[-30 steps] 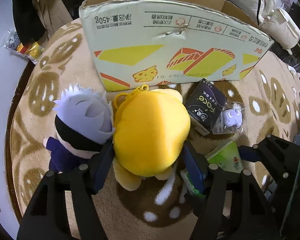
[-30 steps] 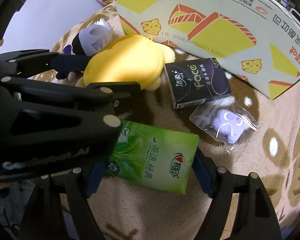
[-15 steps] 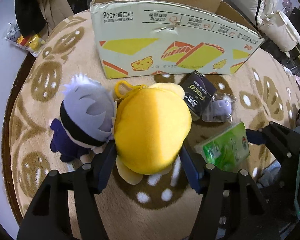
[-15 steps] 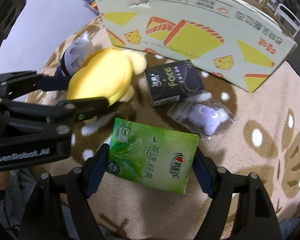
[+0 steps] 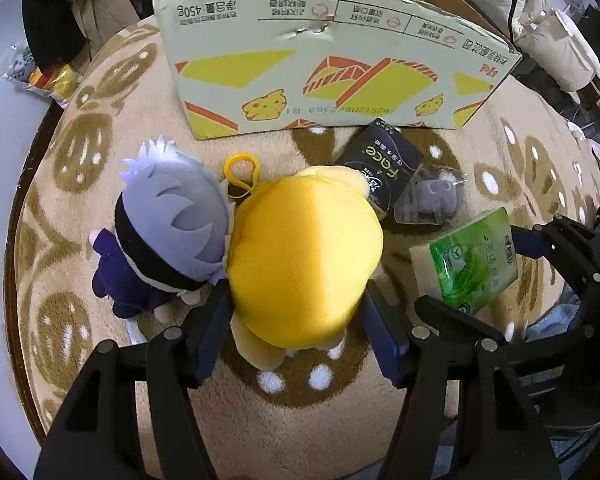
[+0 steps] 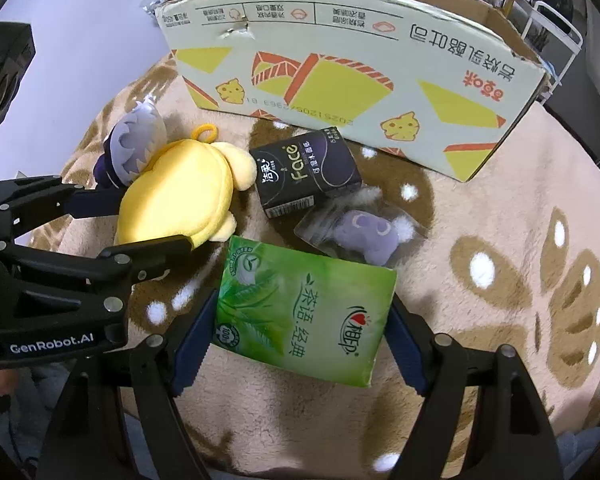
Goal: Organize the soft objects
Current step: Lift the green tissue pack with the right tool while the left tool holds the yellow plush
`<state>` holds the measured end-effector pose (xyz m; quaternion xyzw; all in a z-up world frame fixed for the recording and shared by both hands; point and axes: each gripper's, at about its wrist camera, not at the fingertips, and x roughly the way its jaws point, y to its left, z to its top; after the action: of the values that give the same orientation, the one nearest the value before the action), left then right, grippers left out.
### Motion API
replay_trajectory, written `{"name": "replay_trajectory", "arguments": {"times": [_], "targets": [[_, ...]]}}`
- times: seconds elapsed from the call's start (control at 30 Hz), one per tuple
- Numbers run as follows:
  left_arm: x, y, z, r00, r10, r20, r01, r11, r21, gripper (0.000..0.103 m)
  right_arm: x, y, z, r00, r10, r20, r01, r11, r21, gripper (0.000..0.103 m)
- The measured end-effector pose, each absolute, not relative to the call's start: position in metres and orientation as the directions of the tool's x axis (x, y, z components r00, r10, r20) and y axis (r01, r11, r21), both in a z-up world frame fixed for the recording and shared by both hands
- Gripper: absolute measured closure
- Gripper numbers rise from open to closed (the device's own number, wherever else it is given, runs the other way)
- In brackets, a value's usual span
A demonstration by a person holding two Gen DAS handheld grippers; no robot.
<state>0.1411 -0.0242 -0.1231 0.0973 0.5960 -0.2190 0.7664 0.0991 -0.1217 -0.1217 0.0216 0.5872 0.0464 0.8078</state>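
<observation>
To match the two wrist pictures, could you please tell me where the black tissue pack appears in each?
Left wrist: black tissue pack right of centre, behind the yellow plush.
Right wrist: near centre, right of the plush.
Shared landmark: the cardboard box just behind it.

Box [image 6: 340, 80] stands behind; before it, doll [image 5: 168, 232] left of plush [image 5: 304, 264], tissue pack [image 6: 304, 312] right.

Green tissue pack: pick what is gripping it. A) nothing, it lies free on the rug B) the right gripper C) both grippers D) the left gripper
B: in the right wrist view the green tissue pack sits clamped between the fingers of the right gripper, while the left gripper holds the yellow plush.
</observation>
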Motion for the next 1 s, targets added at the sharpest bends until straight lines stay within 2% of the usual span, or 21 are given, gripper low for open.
{"name": "replay_trajectory", "arguments": {"times": [0.27,0.37,0.77,1.0], "targets": [[0.144,-0.010,-0.102,0.251,-0.259,-0.933,0.399,0.906,-0.144,0.045,0.101,-0.127,-0.111,0.348,0.102,-0.932,-0.020,0.995,0.101,0.020],[0.147,-0.006,-0.106,0.220,-0.270,-0.937,0.382,0.908,-0.172,0.043,0.101,-0.136,-0.107,0.361,0.105,-0.927,0.005,0.993,0.115,0.020],[0.146,-0.017,-0.132,0.118,-0.217,-0.969,0.383,0.910,-0.158,0.030,0.105,-0.138,-0.115,0.327,0.103,-0.940,0.023,0.993,0.117,0.020],[0.143,-0.021,-0.144,0.079,-0.194,-0.978,0.392,0.908,-0.148,0.031,0.106,-0.138,-0.118,0.321,0.108,-0.941,0.027,0.992,0.123,0.020]]}}
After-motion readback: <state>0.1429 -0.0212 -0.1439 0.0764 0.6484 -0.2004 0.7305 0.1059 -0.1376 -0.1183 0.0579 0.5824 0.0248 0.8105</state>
